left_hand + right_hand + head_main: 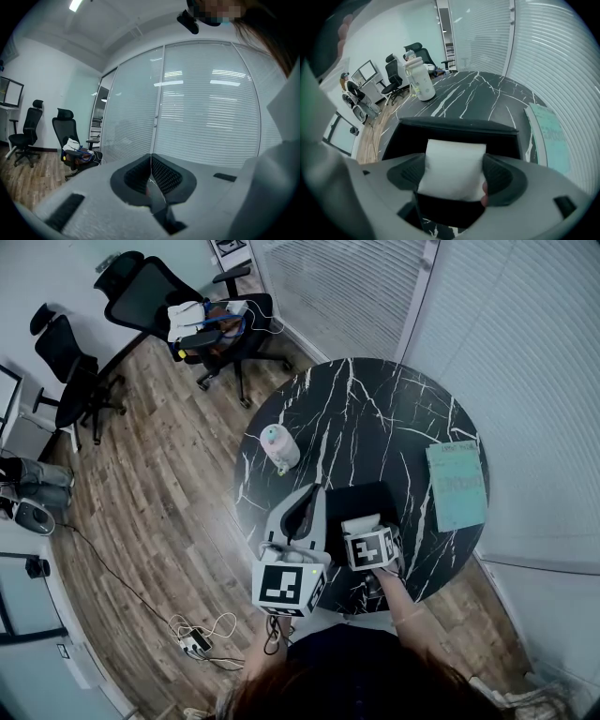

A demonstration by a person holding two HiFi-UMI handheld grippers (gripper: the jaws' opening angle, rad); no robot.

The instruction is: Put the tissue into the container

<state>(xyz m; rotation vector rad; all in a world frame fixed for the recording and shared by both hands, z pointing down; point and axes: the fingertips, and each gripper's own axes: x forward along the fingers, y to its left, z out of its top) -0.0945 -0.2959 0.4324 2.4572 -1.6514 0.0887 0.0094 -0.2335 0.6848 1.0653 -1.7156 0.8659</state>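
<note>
A folded white tissue (452, 159) sits pinched between the jaws of my right gripper (453, 174), which is shut on it. The tissue hangs just above the near edge of a black rectangular container (454, 125) on the black marble table (487, 93). In the head view the right gripper (366, 524) holds the tissue (360, 523) at the near side of the container (352, 495). My left gripper (304, 505) is beside the container's left side, raised and pointing up. Its jaws (151, 161) are shut with nothing between them.
A white jar with a pink lid (279, 448) stands at the table's left edge. A teal book (457, 484) lies at the right edge. Office chairs (202, 320) stand on the wooden floor beyond. A cable and power strip (199, 639) lie near the person's feet.
</note>
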